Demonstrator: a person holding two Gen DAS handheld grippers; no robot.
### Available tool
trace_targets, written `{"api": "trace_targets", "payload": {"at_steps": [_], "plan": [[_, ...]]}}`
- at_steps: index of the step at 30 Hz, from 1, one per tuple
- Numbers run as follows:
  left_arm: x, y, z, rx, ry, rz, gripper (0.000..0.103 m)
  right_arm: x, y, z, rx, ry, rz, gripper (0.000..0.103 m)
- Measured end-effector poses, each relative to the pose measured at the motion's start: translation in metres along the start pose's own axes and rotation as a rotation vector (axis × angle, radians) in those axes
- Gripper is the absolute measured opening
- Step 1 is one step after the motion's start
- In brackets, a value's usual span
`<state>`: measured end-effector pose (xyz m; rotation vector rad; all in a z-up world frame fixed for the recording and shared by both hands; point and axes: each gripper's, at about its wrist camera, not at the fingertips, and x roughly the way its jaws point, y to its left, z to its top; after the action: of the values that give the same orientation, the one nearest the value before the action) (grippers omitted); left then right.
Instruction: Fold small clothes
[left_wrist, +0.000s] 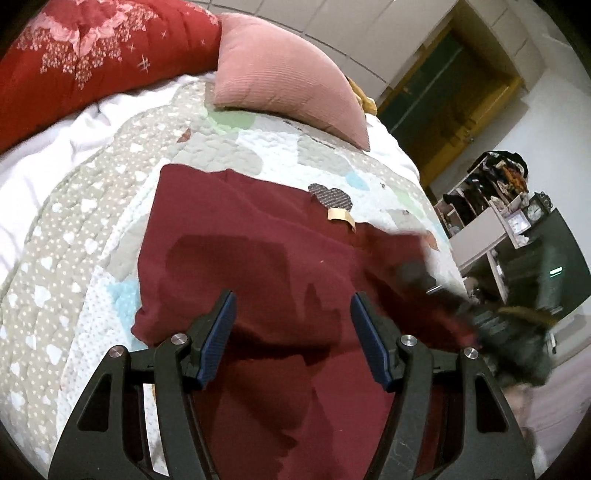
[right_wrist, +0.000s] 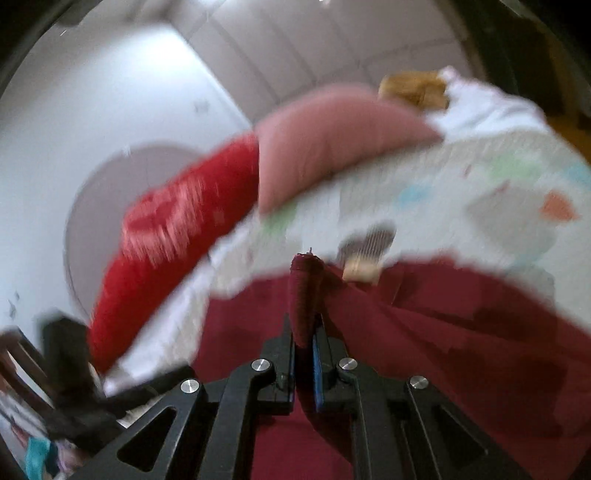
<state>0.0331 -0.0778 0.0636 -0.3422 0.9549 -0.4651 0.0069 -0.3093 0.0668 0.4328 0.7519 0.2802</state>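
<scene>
Two tongs: right (right_wrist: 304, 332) pinches maroon cloth (left_wrist: 258, 258); left (left_wrist: 291, 314) gapes above it.

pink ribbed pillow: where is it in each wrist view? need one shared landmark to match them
Left wrist: the pink ribbed pillow sits top centre, at the head of the bed, right of the red floral quilt.
Right wrist: the pillow is upper centre, blurred, again right of the red quilt.
Shared landmark: the tan label at the far edge of the maroon garment.
</scene>
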Motion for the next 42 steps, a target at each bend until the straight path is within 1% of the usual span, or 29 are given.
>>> {"api": "trace_targets", "payload": {"at_steps": [1,2,3,4,5,6,9,11,12,13,14,17,18,21,22,23,24,25,26,27,28,29,30,32,35,36,38,40,42], "plan": [[0.001,0.002,0.000,-0.005,0.007,-0.002,0.064,0.019,0.002,-0.008,-0.002,0.047,-0.025,0.008],[0.002,0.003,0.001,-0.006,0.010,-0.003,0.064,0.028,0.001,-0.015,0.000,0.079,-0.041,0.014],[0.001,0.003,0.000,-0.003,0.010,-0.006,0.064,0.032,-0.002,-0.023,0.007,0.102,-0.048,0.027],[0.001,0.002,0.001,0.004,0.008,-0.010,0.064,0.030,-0.004,-0.032,0.021,0.116,-0.035,0.033],[0.001,0.000,0.001,0.010,0.005,-0.011,0.064,0.025,-0.006,-0.035,0.029,0.109,-0.021,0.041],[0.002,-0.002,0.001,0.015,0.004,-0.011,0.064,0.017,-0.007,-0.038,0.037,0.094,-0.011,0.044],[0.003,-0.012,0.003,0.026,0.006,-0.025,0.064,-0.024,-0.010,-0.046,0.044,0.023,-0.013,0.047],[0.005,-0.022,0.004,0.044,0.006,-0.032,0.064,-0.055,-0.017,-0.055,0.034,-0.008,-0.050,0.048],[0.006,-0.027,0.004,0.056,0.007,-0.029,0.066,-0.071,-0.023,-0.063,0.027,-0.033,-0.074,0.048],[0.010,-0.033,0.004,0.070,0.013,-0.022,0.073,-0.084,-0.026,-0.066,0.020,-0.054,-0.095,0.048],[0.016,-0.038,0.005,0.079,0.024,-0.017,0.076,-0.096,-0.030,-0.071,0.014,-0.072,-0.114,0.048],[0.039,-0.050,0.007,0.089,0.057,0.011,0.077,-0.135,-0.050,-0.089,0.026,-0.123,-0.192,0.051],[0.047,-0.054,0.007,0.091,0.064,0.021,0.077,-0.148,-0.058,-0.097,0.043,-0.140,-0.205,0.051],[0.069,-0.063,0.007,0.096,0.067,0.055,0.077,-0.177,-0.074,-0.113,0.094,-0.181,-0.201,0.052],[0.078,-0.065,0.007,0.089,0.081,0.067,0.077,-0.186,-0.079,-0.119,0.111,-0.190,-0.202,0.053],[0.085,-0.066,0.007,0.083,0.095,0.060,0.077,-0.192,-0.084,-0.123,0.120,-0.195,-0.207,0.054],[0.092,-0.069,0.005,0.081,0.112,0.043,0.074,-0.195,-0.088,-0.127,0.128,-0.197,-0.215,0.054],[0.098,-0.073,0.004,0.093,0.120,0.030,0.059,-0.199,-0.095,-0.131,0.136,-0.194,-0.229,0.054],[0.102,-0.077,0.003,0.116,0.122,0.031,0.049,-0.200,-0.099,-0.133,0.141,-0.188,-0.238,0.054],[0.107,-0.084,0.002,0.155,0.132,0.045,0.030,-0.202,-0.103,-0.134,0.146,-0.183,-0.247,0.054],[0.110,-0.090,0.002,0.199,0.143,0.073,0.018,-0.203,-0.108,-0.135,0.155,-0.178,-0.255,0.054],[0.110,-0.094,0.003,0.221,0.138,0.084,0.012,-0.203,-0.112,-0.136,0.170,-0.176,-0.257,0.054],[0.109,-0.095,0.005,0.225,0.134,0.074,0.007,-0.204,-0.115,-0.137,0.183,-0.176,-0.254,0.054],[0.099,-0.099,0.014,0.230,0.109,0.054,0.006,-0.206,-0.119,-0.136,0.202,-0.182,-0.239,0.054],[0.067,-0.095,0.037,0.219,0.006,0.039,0.005,-0.204,-0.114,-0.131,0.195,-0.189,-0.233,0.054],[0.049,-0.086,0.047,0.200,-0.043,0.039,0.005,-0.203,-0.112,-0.129,0.192,-0.191,-0.231,0.054],[0.029,-0.068,0.057,0.156,-0.085,0.047,0.005,-0.200,-0.108,-0.122,0.182,-0.195,-0.226,0.054],[0.008,-0.038,0.059,0.101,-0.124,0.080,0.005,-0.198,-0.102,-0.114,0.163,-0.205,-0.223,0.054],[-0.002,-0.013,0.055,0.073,-0.146,0.136,0.005,-0.192,-0.098,-0.105,0.148,-0.209,-0.227,0.054]]}}
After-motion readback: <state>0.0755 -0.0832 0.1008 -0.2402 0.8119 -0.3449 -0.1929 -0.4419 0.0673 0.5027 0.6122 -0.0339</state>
